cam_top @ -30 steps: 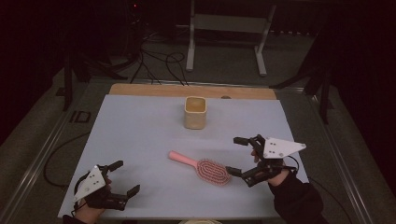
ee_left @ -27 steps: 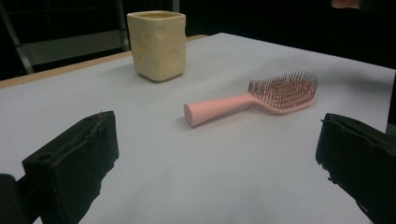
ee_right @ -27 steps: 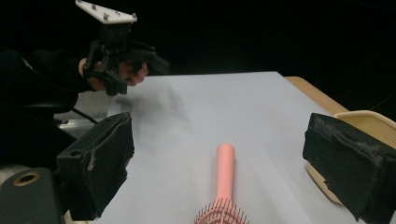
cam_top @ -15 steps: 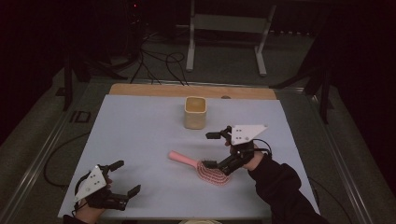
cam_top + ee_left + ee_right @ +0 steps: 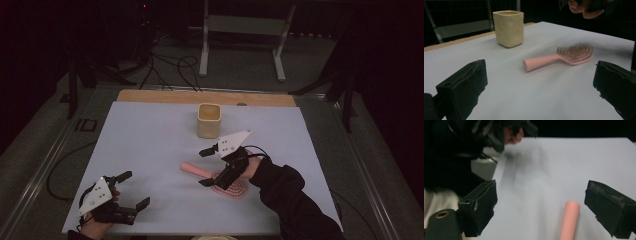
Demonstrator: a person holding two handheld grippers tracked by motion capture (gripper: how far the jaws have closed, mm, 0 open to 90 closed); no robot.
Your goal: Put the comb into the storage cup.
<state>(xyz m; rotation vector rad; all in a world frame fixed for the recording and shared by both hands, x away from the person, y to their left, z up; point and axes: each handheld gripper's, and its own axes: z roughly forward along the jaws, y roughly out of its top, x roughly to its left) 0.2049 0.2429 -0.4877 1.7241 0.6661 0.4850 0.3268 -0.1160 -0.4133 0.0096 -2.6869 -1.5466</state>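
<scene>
One pink hairbrush (image 5: 220, 179) lies flat on the white surface (image 5: 150, 145), bristles up, with a smooth round handle and an oval, vented head full of short pink bristles; in the left gripper view the hairbrush (image 5: 564, 56) shows its handle pointing toward eight o'clock and its head toward two o'clock. In the high view it sits a little toward five o'clock from the middle of the surface, its handle end pointing to ten o'clock. One cream, square-sided cup (image 5: 209, 120) with dimpled walls stands upright at twelve o'clock from the brush, well apart from it. There are two hand-held grippers. The right hand-held gripper (image 5: 206, 167) hovers over the handle with its jaws spread wide, one on each side, holding nothing. The left hand-held gripper (image 5: 134, 190) rests near the seven o'clock corner, jaws also wide apart and empty.
</scene>
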